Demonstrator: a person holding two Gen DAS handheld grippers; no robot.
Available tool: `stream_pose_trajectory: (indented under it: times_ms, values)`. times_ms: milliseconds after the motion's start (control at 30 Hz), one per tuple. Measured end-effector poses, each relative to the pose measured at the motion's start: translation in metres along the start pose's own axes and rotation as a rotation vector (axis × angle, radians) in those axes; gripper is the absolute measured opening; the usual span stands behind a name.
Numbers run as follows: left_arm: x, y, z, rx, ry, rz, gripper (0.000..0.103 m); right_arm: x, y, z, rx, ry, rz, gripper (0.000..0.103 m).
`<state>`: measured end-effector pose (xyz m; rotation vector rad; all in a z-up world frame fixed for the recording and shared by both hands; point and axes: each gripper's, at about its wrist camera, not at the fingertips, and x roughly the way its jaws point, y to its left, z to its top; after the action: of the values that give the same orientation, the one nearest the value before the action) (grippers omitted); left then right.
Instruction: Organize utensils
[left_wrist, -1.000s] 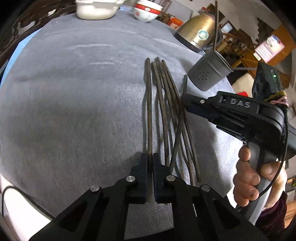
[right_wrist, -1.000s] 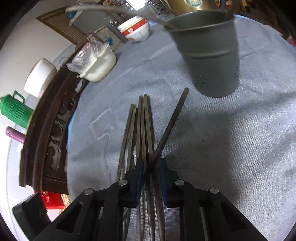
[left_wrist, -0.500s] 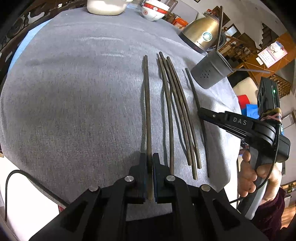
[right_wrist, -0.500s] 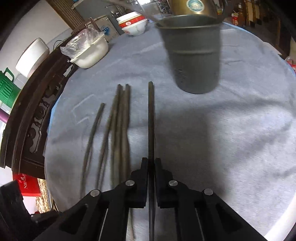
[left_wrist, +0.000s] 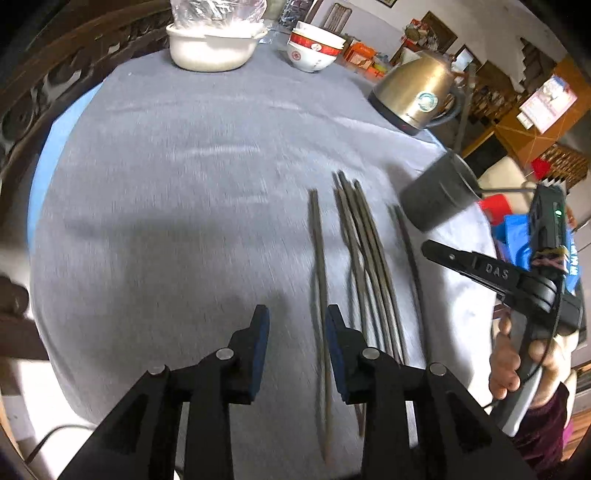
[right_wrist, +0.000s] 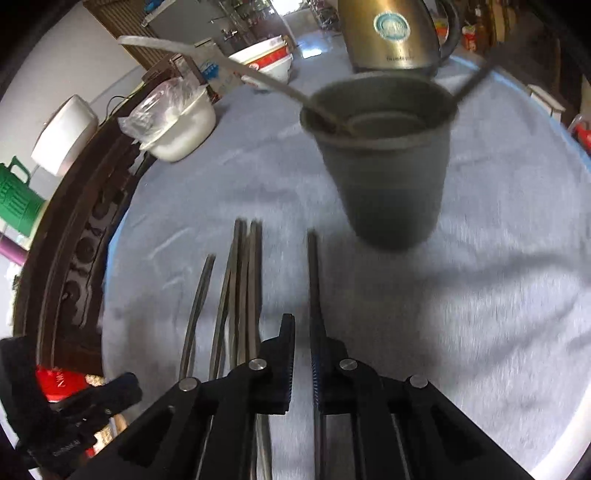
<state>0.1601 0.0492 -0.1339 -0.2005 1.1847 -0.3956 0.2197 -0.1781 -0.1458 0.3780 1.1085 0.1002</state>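
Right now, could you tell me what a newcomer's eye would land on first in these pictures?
Probably the dark chopsticks lying side by side on the grey tablecloth, with one on each side set apart from the bunch. Both open grippers, left and right, hover at their near ends. Beyond stands the grey utensil cup, then a brass-coloured kettle.

A round table (left_wrist: 155, 192) under grey cloth, carved dark wooden furniture (right_wrist: 74, 236) beside it, white walls behind.
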Motion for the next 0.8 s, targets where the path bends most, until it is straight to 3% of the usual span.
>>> stream_pose_trajectory:
  times_ms: [133,200,233,400,633,700,733,800]
  values:
    - [0.022,-0.003,0.037,0.001,0.052,-0.013,0.032,0.016,0.006,0.014,-0.033,0.013,-0.071,0.01]
    - [0.034,-0.01,0.055,0.033,0.08,-0.024,0.037,0.023,0.009,0.02,-0.045,0.02,-0.094,0.01]
    - [0.038,-0.011,0.06,0.039,0.097,-0.016,0.041,0.026,0.011,0.023,-0.05,0.022,-0.111,0.01]
    - [0.066,-0.015,0.082,0.042,0.167,0.005,0.041,0.041,0.006,0.031,-0.036,0.062,-0.15,0.011]
    - [0.091,-0.018,0.105,0.023,0.182,0.007,0.041,0.051,0.013,0.037,-0.07,0.027,-0.19,0.011]
    - [0.09,-0.018,0.105,0.017,0.174,0.01,0.029,0.052,0.014,0.037,-0.083,0.023,-0.199,0.01]
    - [0.093,-0.019,0.106,0.023,0.182,0.011,0.014,0.052,0.014,0.037,-0.088,0.02,-0.198,0.01]
    - [0.095,-0.018,0.107,0.028,0.175,0.018,0.008,0.051,0.016,0.035,-0.091,0.016,-0.192,0.008]
